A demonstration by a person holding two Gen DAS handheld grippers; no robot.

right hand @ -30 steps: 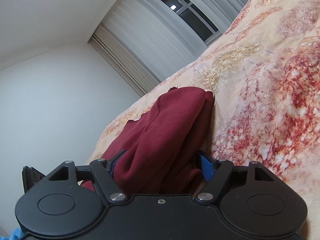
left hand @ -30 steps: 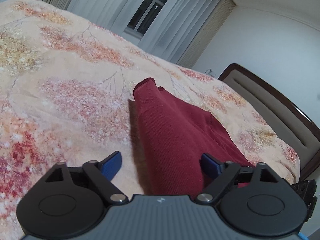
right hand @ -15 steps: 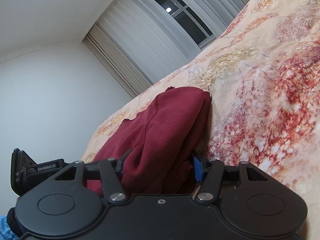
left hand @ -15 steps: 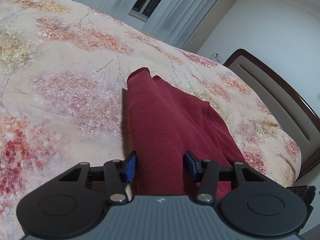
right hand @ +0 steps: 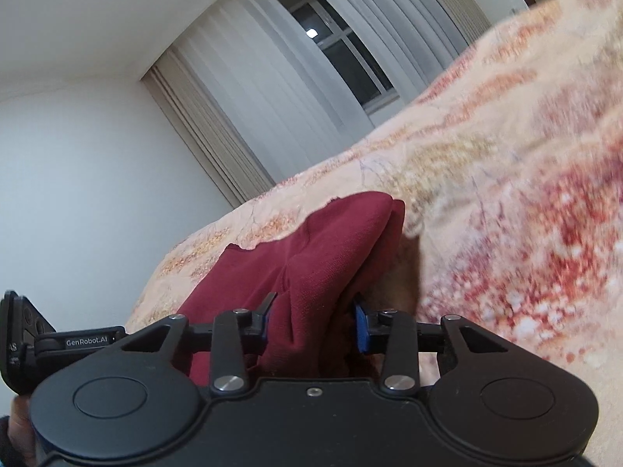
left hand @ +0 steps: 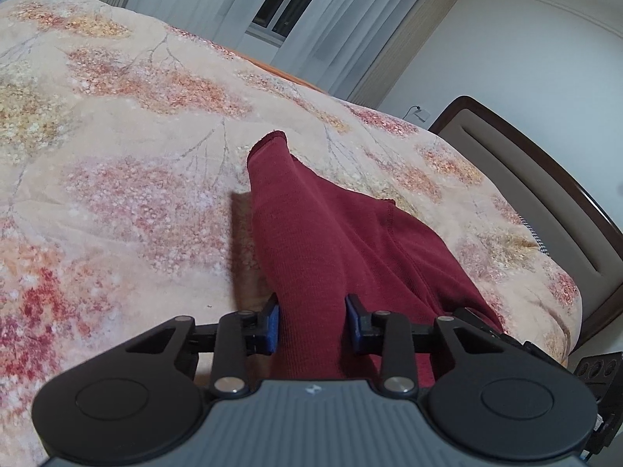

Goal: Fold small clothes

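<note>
A dark red knit garment [left hand: 319, 241] lies on the floral bedspread [left hand: 117, 194], stretching away from both grippers. My left gripper [left hand: 311, 325] is shut on the garment's near edge, with the blue pads [left hand: 273, 327] pressing the cloth from both sides. In the right wrist view the same red garment [right hand: 311, 257] is bunched between the fingers, and my right gripper [right hand: 313, 325] is shut on it. The left gripper's black body [right hand: 23, 342] shows at the left edge of the right wrist view.
A dark wooden headboard with a beige panel [left hand: 537, 179] stands at the right of the bed. A window with sheer curtains [left hand: 296, 4] is behind the bed. White walls enclose the room.
Both grippers closed from wide open onto the red garment's near edge. The right wrist view is now blurred and shifted, showing that the right gripper is moving.
</note>
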